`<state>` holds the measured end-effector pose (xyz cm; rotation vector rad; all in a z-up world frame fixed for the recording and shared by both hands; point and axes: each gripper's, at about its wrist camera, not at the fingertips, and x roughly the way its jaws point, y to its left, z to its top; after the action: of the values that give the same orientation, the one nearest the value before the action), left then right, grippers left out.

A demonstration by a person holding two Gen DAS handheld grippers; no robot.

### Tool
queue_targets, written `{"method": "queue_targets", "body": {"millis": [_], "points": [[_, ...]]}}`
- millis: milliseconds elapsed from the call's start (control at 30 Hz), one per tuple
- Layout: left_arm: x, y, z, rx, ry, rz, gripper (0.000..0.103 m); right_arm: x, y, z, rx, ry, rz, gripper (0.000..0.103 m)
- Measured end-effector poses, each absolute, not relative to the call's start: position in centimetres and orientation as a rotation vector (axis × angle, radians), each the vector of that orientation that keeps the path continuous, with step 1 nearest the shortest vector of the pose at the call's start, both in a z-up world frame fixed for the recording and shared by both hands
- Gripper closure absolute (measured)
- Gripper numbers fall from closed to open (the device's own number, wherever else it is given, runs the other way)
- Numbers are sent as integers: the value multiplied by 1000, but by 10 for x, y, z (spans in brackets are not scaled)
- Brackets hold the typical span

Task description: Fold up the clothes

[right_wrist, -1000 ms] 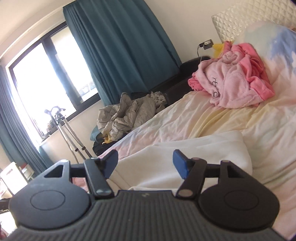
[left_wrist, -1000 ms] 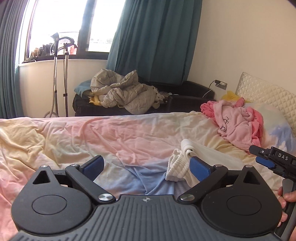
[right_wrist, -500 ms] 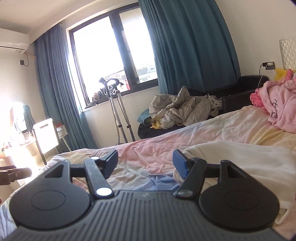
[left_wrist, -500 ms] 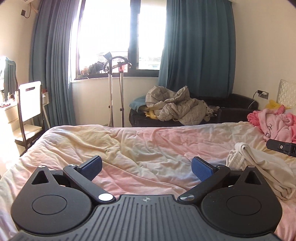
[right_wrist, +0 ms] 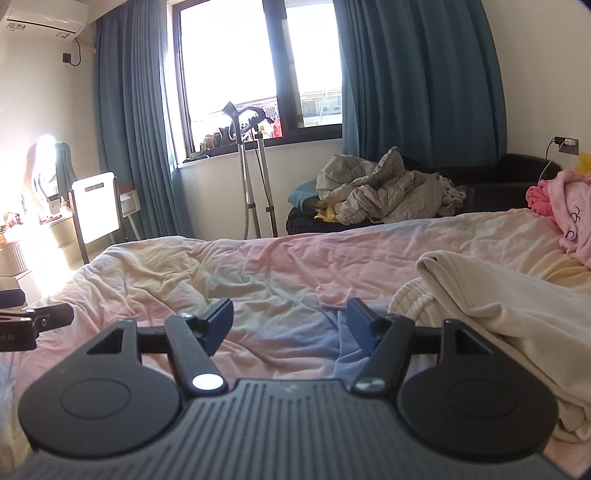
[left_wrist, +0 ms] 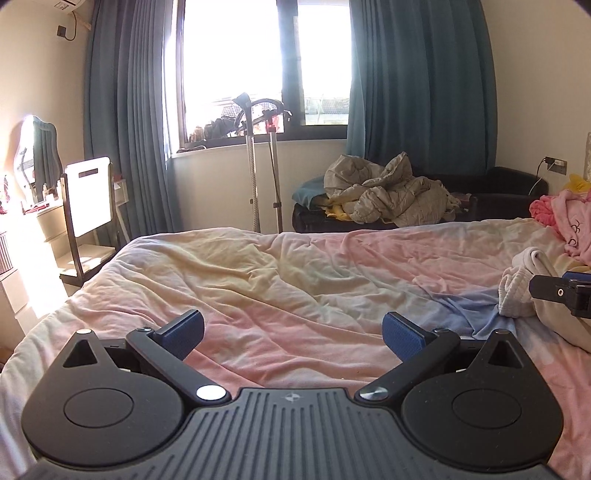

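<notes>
text: we read only the letters "AI", the cut-off end of a white word | on: black body of the left gripper (right_wrist: pixel 16 338) at the right wrist view's left edge | elsewhere: we found nothing legible

We saw a rumpled pastel bedspread (left_wrist: pixel 280 280) in front, teal curtains (left_wrist: pixel 417 85) framing a bright window (left_wrist: pixel 258 62), a garment steamer (right_wrist: pixel 251 158) below it, a white chair (left_wrist: pixel 88 195) left, and a grey quilt (right_wrist: pixel 384 192) on a black sofa (right_wrist: pixel 517 177).

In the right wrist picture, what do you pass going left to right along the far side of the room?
Air conditioner → white chair → crutches → grey quilt pile → wall socket → pink clothes.
</notes>
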<state>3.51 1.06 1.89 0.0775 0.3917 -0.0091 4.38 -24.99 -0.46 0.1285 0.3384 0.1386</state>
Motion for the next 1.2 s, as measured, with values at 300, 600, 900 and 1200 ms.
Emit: {"method": "queue_targets", "body": {"millis": [300, 600, 900, 1200], "points": [[33, 11, 18, 83, 390, 2, 0, 49, -242, -10, 90, 347, 149, 18], [28, 12, 21, 62, 367, 13, 0, 44, -239, -9, 56, 316, 111, 0], [29, 9, 19, 65, 373, 17, 0, 42, -240, -8, 44, 305, 109, 0], [32, 11, 18, 45, 396, 13, 0, 44, -240, -8, 55, 312, 112, 0]]}}
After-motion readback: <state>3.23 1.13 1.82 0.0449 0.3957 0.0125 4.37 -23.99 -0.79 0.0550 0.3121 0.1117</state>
